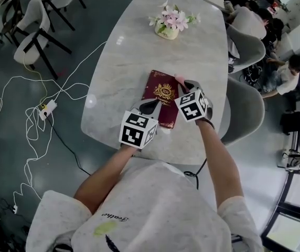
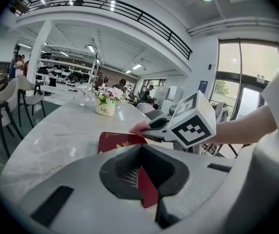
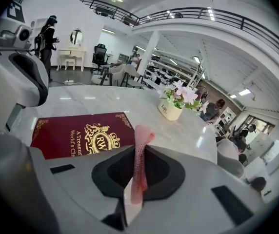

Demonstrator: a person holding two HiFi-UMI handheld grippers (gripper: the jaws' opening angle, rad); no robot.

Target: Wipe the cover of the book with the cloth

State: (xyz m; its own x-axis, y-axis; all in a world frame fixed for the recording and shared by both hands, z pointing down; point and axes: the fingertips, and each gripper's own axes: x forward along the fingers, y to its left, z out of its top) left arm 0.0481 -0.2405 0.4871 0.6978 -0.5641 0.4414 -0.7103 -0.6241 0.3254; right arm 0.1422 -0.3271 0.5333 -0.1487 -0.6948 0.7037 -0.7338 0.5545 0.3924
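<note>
A maroon book [image 1: 160, 92] with a gold crest lies flat on the marble table [image 1: 139, 51]. My left gripper [image 1: 149, 108] is shut on the book's near edge; in the left gripper view the red cover [image 2: 117, 141] runs between the jaws of that gripper [image 2: 147, 182]. My right gripper [image 1: 184, 84] is shut on a small pink cloth [image 1: 179, 79] at the book's right edge. In the right gripper view the cloth [image 3: 139, 150] stands pinched upright in that gripper [image 3: 137, 179], just right of the cover [image 3: 76, 135].
A pot of pink flowers [image 1: 170, 24] stands at the table's far end. White chairs [image 1: 247, 109] flank the table's right side, and others [image 1: 34, 30] stand to the left. White cables and a power strip [image 1: 46, 109] lie on the floor at the left. People sit at the far right.
</note>
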